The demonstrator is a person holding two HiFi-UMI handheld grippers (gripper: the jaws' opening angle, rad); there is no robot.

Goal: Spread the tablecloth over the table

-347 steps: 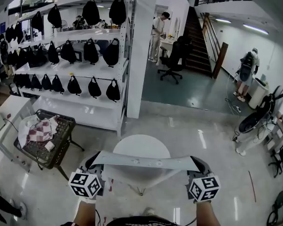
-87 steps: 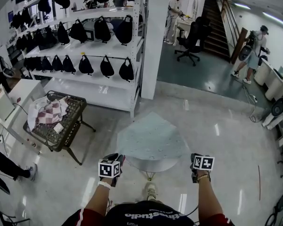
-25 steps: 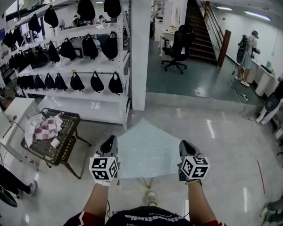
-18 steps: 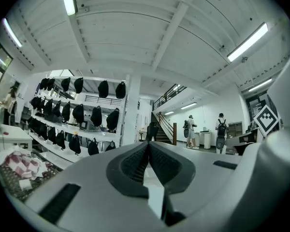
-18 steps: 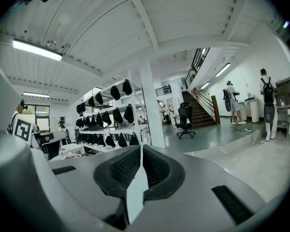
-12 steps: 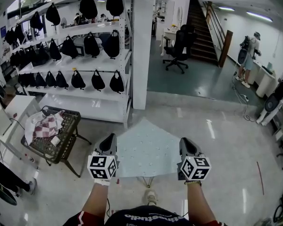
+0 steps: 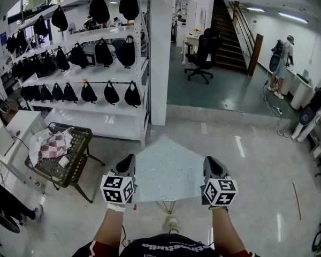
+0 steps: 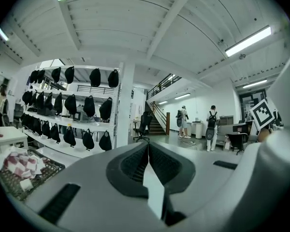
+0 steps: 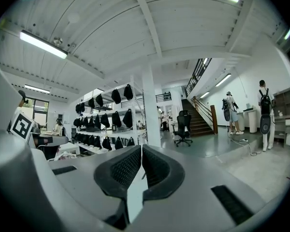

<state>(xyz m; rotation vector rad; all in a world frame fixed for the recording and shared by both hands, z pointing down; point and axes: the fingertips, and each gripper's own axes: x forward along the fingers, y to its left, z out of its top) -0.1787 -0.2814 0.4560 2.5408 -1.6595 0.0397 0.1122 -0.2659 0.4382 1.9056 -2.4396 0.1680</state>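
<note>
A pale bluish tablecloth with small dots lies spread flat over the table, whose legs show below its near edge. My left gripper is shut on the cloth's near left corner. My right gripper grips the near right corner, and its jaws are closing on the cloth. In the left gripper view a white strip of cloth sits between the pads of the left gripper. The right gripper view shows the same: cloth pinched in the right gripper. The tabletop is hidden under the cloth.
A black mesh basket holding a checkered cloth stands on a frame at the left. White shelving with black bags and a white pillar stand beyond the table. An office chair and a person are farther off.
Earlier the cloth hung as a folded band over the bare round table; now it lies spread over it. Over the last second nothing has visibly moved.
</note>
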